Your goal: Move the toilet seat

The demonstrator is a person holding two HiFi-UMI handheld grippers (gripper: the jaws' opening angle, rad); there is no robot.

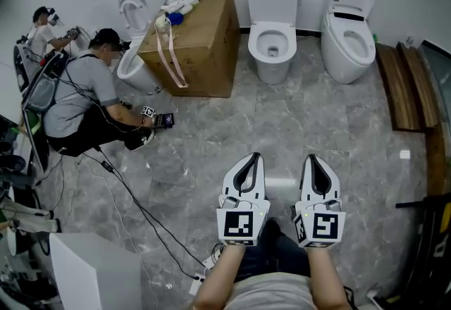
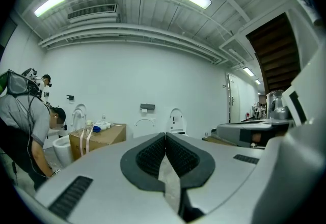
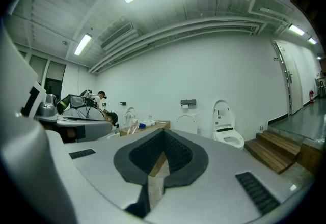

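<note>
Three white toilets stand along the far wall. The middle toilet (image 1: 273,37) has its lid raised and its seat down on the bowl. The right toilet (image 1: 348,34) also has its lid up, and so does the left toilet (image 1: 132,62). My left gripper (image 1: 250,158) and right gripper (image 1: 315,159) hang side by side over the floor, well short of the toilets. Both are shut with nothing between their jaws. The left gripper (image 2: 165,137) looks along the room at the far wall. Past the right gripper (image 3: 164,134) the right toilet (image 3: 225,127) shows.
A big cardboard box (image 1: 201,41) stands between the left and middle toilets. A person (image 1: 88,101) crouches by the left toilet, and another person (image 1: 44,32) sits behind. Cables (image 1: 134,204) trail across the marble floor. Wooden steps (image 1: 404,87) run along the right side.
</note>
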